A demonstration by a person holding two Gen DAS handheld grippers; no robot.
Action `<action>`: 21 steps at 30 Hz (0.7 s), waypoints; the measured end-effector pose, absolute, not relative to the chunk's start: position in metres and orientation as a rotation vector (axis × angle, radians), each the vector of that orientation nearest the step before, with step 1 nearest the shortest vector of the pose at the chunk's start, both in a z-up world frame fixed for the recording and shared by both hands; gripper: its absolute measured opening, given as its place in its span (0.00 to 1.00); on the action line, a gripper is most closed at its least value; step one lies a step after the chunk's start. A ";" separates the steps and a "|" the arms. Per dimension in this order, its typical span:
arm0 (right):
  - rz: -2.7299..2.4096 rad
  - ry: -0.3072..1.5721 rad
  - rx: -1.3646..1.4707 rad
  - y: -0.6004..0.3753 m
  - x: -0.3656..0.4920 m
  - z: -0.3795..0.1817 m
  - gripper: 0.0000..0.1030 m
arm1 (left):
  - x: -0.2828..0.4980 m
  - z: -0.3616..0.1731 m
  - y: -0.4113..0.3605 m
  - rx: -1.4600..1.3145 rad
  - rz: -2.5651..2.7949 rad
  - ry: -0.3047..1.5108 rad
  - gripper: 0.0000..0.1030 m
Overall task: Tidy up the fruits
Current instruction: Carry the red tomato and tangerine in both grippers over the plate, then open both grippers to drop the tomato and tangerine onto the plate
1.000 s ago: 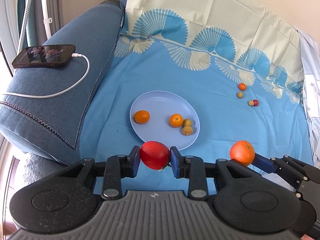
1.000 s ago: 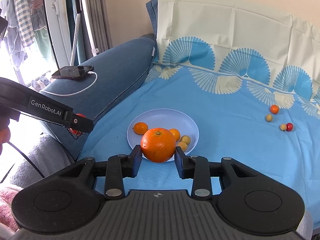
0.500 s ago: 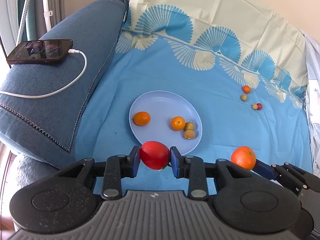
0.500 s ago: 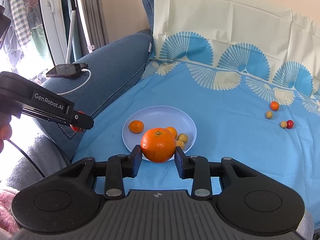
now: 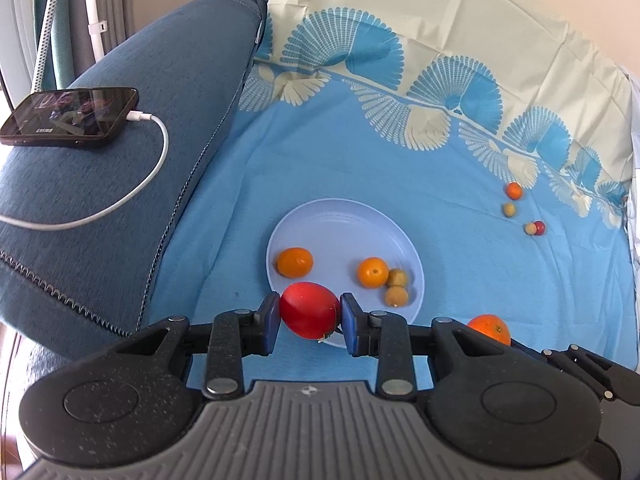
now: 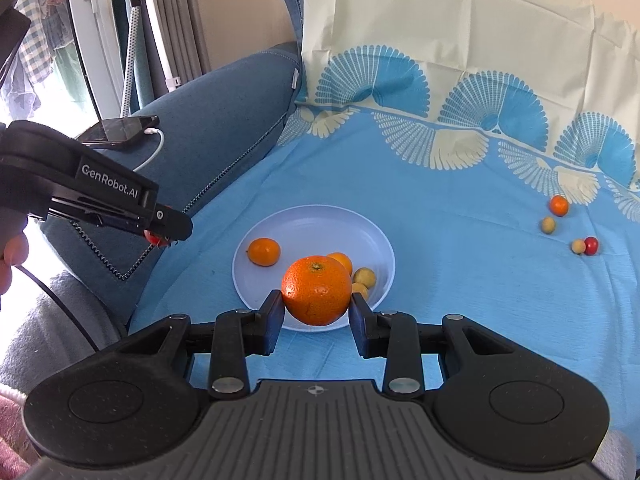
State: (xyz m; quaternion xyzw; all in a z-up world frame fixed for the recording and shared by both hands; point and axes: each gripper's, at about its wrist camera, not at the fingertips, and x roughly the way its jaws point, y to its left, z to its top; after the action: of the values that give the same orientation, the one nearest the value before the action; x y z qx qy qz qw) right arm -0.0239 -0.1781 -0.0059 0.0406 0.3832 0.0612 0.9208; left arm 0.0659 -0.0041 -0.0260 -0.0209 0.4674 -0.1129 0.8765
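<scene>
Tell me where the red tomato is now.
The red tomato is clamped in the left gripper, at the near rim of the blue plate, just below a small orange.

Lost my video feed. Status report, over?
Left tool shut on red tomato. Right tool shut on big orange. Both short of plate; four fruits on it, nothing blocking.

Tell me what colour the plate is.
Pale lavender blue; the plate shows best in the right wrist view.
</scene>
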 end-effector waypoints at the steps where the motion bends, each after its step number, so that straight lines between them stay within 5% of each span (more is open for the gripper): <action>1: 0.126 0.789 0.084 -0.178 -0.020 -0.007 0.36 | 0.069 -0.028 -0.005 -0.042 -0.233 0.980 0.34; 21: 0.121 0.914 0.089 -0.180 0.067 -0.073 0.36 | 0.159 -0.101 -0.044 0.050 -0.186 1.090 0.34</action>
State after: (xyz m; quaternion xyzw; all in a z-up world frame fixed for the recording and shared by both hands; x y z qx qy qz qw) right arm 0.0667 -0.1801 -0.0732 0.0430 0.4409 0.0584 0.8946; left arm 0.1586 -0.0439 -0.1009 0.0236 0.5176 -0.0882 0.8507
